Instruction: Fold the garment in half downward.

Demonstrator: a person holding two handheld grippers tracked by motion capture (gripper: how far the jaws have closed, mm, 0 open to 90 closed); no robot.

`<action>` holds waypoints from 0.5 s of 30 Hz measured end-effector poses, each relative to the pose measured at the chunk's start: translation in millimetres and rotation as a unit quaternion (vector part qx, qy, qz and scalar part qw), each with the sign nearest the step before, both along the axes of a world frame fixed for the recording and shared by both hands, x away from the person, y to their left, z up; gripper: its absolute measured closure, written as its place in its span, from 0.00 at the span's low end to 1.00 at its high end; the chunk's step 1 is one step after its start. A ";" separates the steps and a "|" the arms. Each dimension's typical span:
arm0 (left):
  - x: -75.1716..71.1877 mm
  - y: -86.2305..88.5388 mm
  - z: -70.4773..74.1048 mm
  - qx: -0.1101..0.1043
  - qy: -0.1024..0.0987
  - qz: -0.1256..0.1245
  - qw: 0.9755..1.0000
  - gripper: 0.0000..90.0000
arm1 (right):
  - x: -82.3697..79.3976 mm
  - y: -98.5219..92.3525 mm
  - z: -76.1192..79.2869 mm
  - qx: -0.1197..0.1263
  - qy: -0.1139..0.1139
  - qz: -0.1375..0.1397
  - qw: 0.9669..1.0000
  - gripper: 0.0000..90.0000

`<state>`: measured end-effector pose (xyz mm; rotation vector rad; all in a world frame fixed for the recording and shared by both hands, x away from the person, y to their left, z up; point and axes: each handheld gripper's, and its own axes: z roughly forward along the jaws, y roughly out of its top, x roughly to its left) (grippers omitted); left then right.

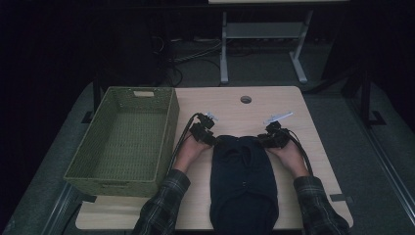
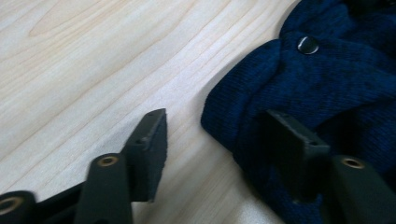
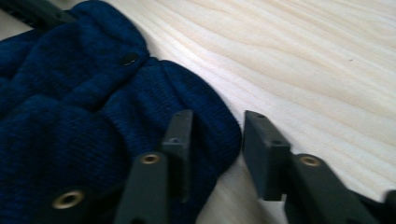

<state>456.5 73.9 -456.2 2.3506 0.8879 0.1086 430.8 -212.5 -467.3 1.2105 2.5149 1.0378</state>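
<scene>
From the high view I see the whole table (image 1: 293,105), the green basket (image 1: 122,139) standing on its left part, and the dark blue knit (image 1: 243,178) lying in front of me, near the table's middle. The knit's long axis runs from the near edge, which its near end reaches, straight away from me; its far end lies between my two grippers. The gripper views give what the high one cannot: the weave of the knit, the wood grain, and a small dark button (image 2: 307,44) set back from the cloth's edge.

My forearms come in from the near edge, in plaid sleeves, and slant inward. My left hand (image 1: 190,149) lies beside the knit's left far corner, my right hand (image 1: 288,156) beside the right far corner. Both grippers point in toward the cloth and sit low on the table.

My left gripper (image 2: 219,144) has its jaws well apart: one jaw stands over bare wood, the other over the rounded corner of the knit, so the edge lies between them, not pinched. My right gripper (image 3: 215,149) is narrower but also not clamped; one jaw rests over the knit, the other over wood just outside the corner.
</scene>
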 end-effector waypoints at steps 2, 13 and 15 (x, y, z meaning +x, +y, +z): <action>-0.3 -0.1 0.1 -0.006 0.004 -0.008 1.000 0.55 | -0.2 0.0 0.1 0.003 0.005 0.001 1.000 0.75; -1.3 1.4 -0.6 -0.033 0.037 -0.007 0.999 0.89 | -1.2 3.7 2.0 0.006 0.019 -0.007 1.000 0.88; -2.3 0.9 0.1 -0.029 0.035 -0.004 0.999 0.90 | -2.4 5.9 2.9 -0.003 0.012 -0.008 1.000 0.89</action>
